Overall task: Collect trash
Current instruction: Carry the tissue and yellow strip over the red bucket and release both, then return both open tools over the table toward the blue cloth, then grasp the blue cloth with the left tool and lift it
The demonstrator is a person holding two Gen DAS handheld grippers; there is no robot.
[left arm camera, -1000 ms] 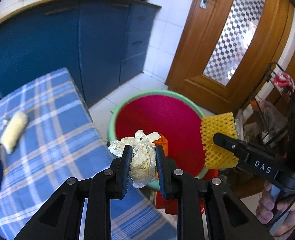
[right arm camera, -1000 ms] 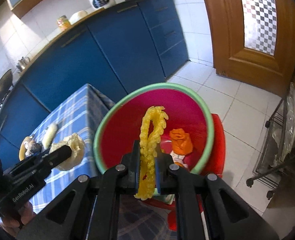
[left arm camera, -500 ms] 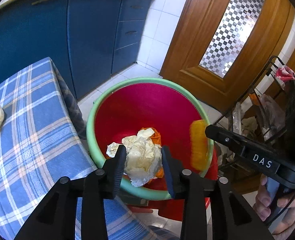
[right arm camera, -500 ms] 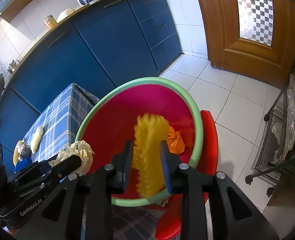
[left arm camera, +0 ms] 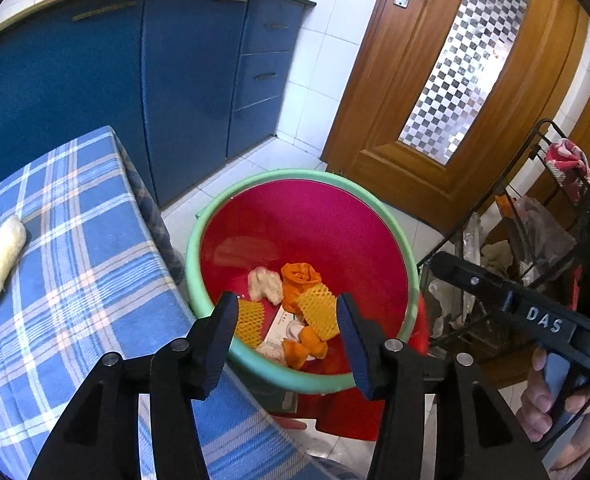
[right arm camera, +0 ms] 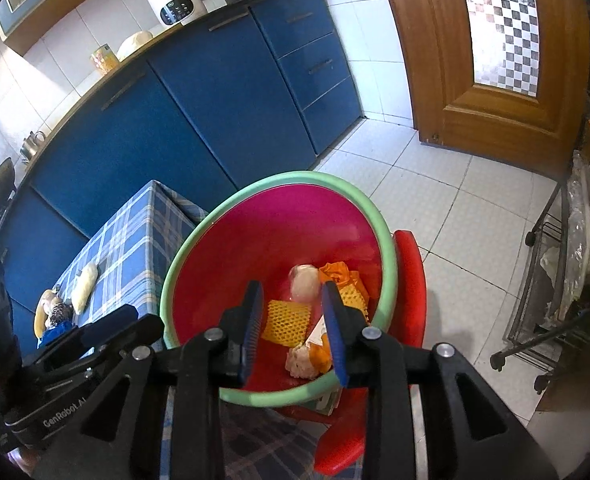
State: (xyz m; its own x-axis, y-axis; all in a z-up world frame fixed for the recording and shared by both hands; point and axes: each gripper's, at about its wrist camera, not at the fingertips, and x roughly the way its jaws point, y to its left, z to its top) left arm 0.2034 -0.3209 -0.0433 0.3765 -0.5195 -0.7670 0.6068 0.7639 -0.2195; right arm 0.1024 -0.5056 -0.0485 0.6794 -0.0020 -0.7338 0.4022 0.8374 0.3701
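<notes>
Both loads have dropped since half a second ago: the crumpled paper wad (left arm camera: pixel 265 285) that sat between the left jaws and the yellow foam net (right arm camera: pixel 286 322) that sat between the right jaws now lie in the bottom of the red basin (left arm camera: pixel 295 216), among orange scraps (left arm camera: pixel 300 276) and a second piece of yellow net (left arm camera: pixel 318 310).

Left gripper (left arm camera: pixel 287 320): jaws spread wide, nothing between them, hanging over the near rim of the basin. Right gripper (right arm camera: pixel 293 328): jaws also apart and empty, over the same near rim. In the left view the right gripper (left arm camera: pixel 503 300) shows to the right, well clear of the basin.

Basin sits on a red stool (right arm camera: pixel 409 276) just beside the end of the bench (left arm camera: pixel 75 272), which wears a blue plaid cloth.

Remaining trash, by my reading: a pale rolled wrapper (left arm camera: pixel 1 264) lies on the bench well away from the basin; the right view shows further small items (right arm camera: pixel 55 314) near the bench's far end, too small to identify.

Step in hand: withdraw and go for the next piece. Lift both grippers clear of the rim before swinging, so a finger does not catch the basin and tip it off the stool. Keep the jaws open on approach, and come down on the wrapper across its short width.
</notes>
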